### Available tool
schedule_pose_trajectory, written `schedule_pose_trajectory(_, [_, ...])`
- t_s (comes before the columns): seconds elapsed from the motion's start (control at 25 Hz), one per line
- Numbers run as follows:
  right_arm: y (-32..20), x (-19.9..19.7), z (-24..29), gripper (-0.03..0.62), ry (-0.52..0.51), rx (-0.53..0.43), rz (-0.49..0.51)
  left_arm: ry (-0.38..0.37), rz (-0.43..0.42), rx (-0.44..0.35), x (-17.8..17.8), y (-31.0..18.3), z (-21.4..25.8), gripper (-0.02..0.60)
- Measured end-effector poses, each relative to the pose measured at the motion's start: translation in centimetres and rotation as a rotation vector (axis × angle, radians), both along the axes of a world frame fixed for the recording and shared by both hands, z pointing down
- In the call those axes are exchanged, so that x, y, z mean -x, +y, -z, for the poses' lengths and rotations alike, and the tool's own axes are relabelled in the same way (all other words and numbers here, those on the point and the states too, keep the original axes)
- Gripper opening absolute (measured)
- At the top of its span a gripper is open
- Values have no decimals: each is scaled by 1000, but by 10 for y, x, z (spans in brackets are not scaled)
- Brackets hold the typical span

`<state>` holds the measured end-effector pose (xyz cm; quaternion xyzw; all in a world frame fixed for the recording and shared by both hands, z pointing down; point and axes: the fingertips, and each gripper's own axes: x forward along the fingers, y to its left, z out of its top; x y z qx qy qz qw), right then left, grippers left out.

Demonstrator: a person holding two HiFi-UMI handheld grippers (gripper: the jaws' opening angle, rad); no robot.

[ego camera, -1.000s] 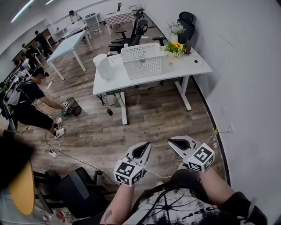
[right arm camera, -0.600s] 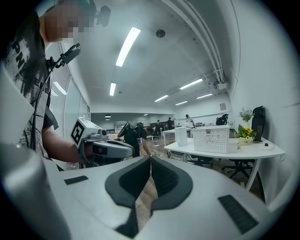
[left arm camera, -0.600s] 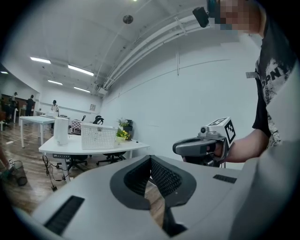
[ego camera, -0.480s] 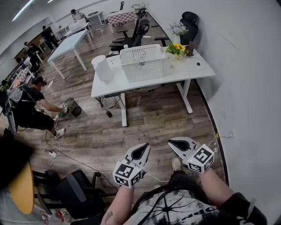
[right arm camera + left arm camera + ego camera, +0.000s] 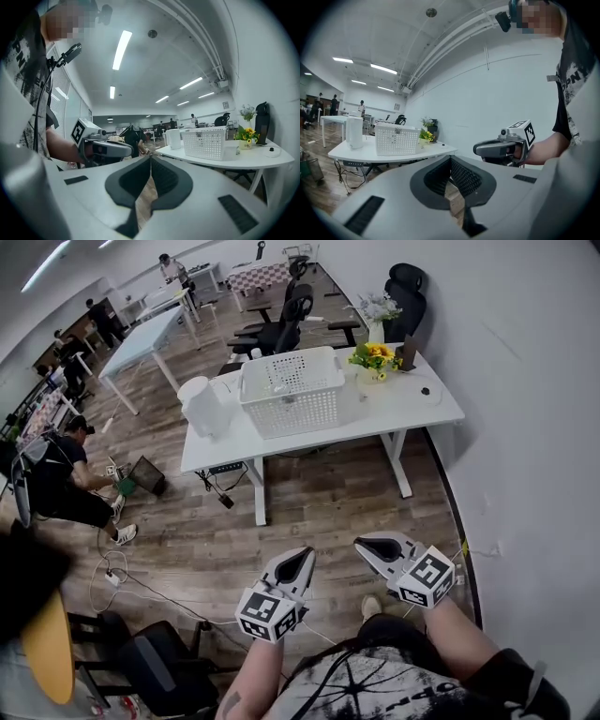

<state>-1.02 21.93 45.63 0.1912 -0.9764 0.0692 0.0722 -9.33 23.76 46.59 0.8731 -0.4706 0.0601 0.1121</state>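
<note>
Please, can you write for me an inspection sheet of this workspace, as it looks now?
Surface: white desk, standing on a wooden floor.
Job's things: white basket on the desk, well apart from both grippers.
Clutter: yellow flowers and a white container on the desk.
Grippers: left gripper and right gripper both shut, nothing between the jaws, held over the floor.
Cables: loose cables on the floor; more hang under the desk.
Surroundings: black chairs behind the desk, a crouching person at left, white wall at right.
</note>
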Motion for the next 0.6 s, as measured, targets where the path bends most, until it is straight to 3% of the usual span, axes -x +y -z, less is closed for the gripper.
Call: schedule_pose_trajectory(0.6, [-111, -38, 3, 25, -32, 23, 90, -31, 73, 32, -39, -111, 3, 11])
